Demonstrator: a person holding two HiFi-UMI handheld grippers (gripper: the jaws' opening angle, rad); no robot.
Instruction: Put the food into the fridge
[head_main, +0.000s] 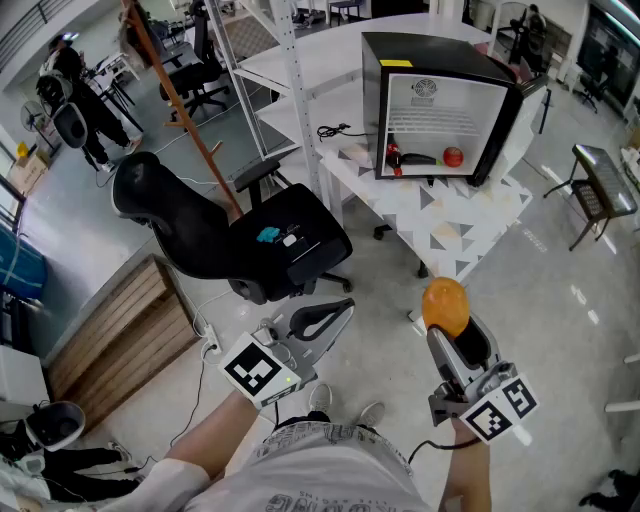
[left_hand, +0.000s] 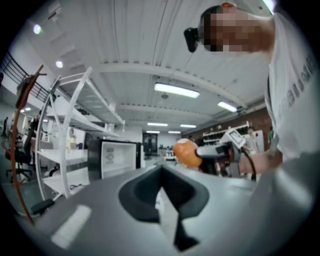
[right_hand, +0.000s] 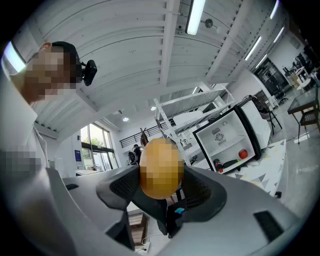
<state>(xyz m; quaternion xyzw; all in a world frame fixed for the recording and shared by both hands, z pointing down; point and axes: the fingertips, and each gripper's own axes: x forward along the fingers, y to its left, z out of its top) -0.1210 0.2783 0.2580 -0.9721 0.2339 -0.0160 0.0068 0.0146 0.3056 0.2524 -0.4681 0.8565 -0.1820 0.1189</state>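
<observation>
Across the floor (head_main: 545, 290) at one o'clock stood the open fridge (head_main: 440, 100) on its bench (head_main: 475, 215), apart from the orange (head_main: 445, 305) my right gripper (head_main: 447, 318) grasped in its jaws, left gripper (head_main: 335, 315) clenched empty: carrying step, I judged, needing a closer, level reach.

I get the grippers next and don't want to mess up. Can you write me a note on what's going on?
The right gripper is shut on the orange fruit, short of the fridge. The left gripper is shut and empty. The fridge stands open on the white table, with a red fruit and a dark long item already inside. Left to do: carry the orange fruit over and put it in.
</observation>
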